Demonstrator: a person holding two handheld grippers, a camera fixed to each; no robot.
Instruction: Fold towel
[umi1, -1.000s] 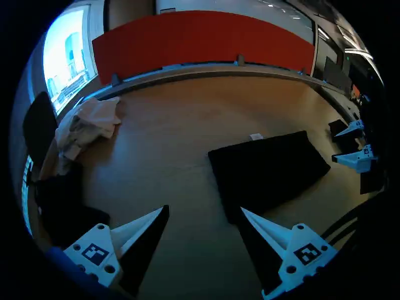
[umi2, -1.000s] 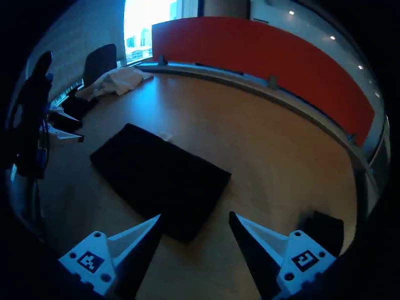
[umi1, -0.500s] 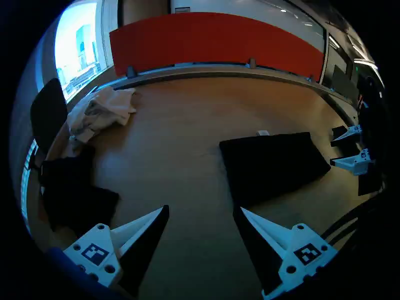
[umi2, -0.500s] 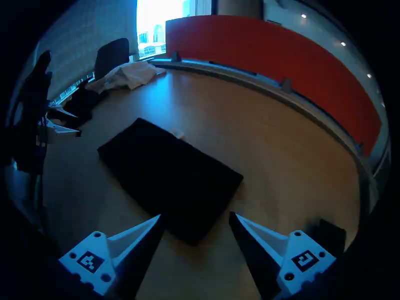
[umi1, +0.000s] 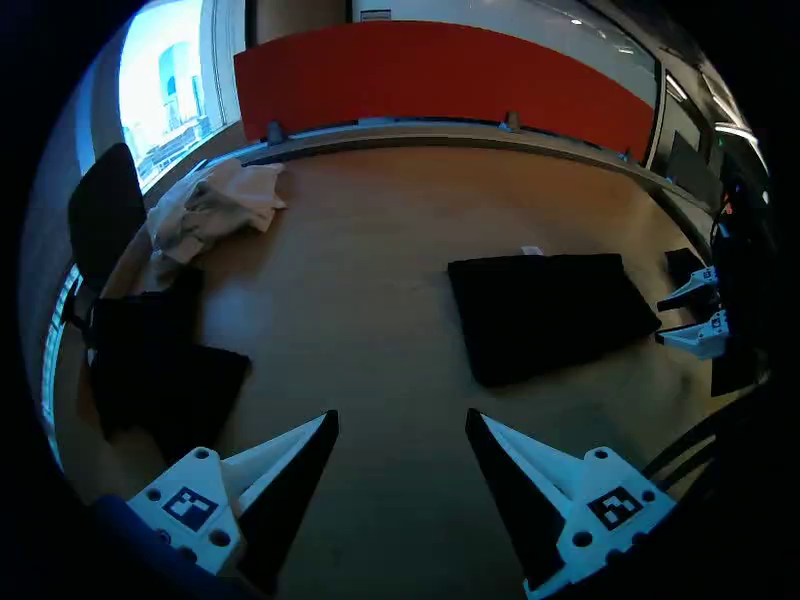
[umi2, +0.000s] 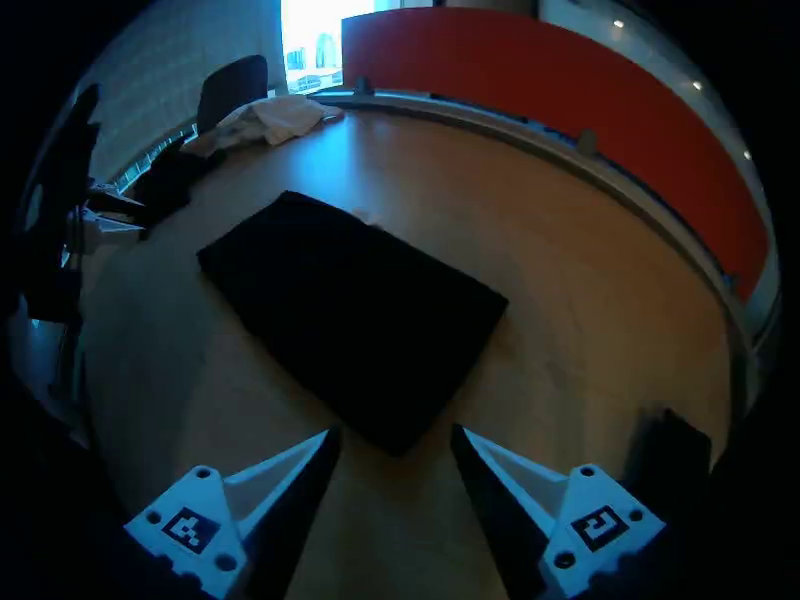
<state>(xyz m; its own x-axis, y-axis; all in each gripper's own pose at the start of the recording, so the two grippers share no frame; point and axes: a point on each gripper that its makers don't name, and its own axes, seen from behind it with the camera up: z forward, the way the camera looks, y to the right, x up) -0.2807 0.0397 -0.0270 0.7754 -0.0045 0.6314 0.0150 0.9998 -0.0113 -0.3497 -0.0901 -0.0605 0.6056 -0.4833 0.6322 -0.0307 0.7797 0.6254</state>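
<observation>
Black towel (umi1: 550, 305) lies flat on the wooden table (umi1: 370, 260), a tidy rectangle, nobody gripping it. Left gripper (umi1: 400, 418) stands off from the towel's end, fingers apart, empty. Right gripper (umi2: 395, 432) is lined up on the towel's opposite corner, fingers spread as well, nothing between them. One tool at each end: that looks like setting up to pinch both ends for a fold. A pale cloth heap (umi1: 215, 195) sits well beyond the towel.

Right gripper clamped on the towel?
No: the right gripper is open, with its fingers spread and pressing on nothing, and the towel lies flat on the table.
</observation>
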